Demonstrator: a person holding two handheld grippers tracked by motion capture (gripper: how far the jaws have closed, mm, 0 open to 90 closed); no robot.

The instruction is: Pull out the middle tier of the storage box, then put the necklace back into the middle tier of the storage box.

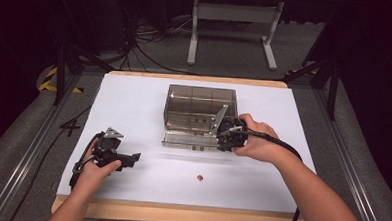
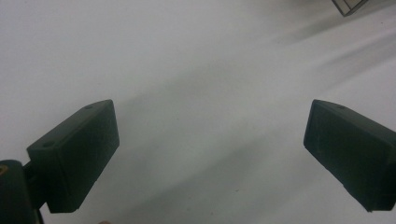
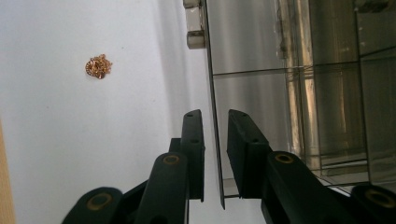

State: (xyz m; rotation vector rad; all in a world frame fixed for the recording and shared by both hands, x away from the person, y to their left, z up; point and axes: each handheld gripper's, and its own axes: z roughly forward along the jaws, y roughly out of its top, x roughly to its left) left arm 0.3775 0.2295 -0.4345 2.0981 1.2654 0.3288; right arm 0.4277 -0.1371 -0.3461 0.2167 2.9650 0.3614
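Just now the right gripper (image 3: 215, 154) sits at the front right corner of the clear plastic box (image 1: 200, 115) in the middle of the white table (image 1: 134, 108), its fingers slightly apart on either side of the thin front panel (image 3: 215, 140), not visibly pressing it. Meanwhile the left gripper (image 2: 210, 149) rests near the table's left edge with fingers wide open, nothing between them. A small golden trinket (image 1: 200, 178) lies on the table, well in front of the box.

Bright table, dark surroundings; sharpness ok.
White table cover (image 1: 149, 103) evenly lit from above w/ soft shadows; room behind near black. Clear box (image 3: 289, 70) shows streaky glare. Left gripper view: hazy, black jaws soft-edged.
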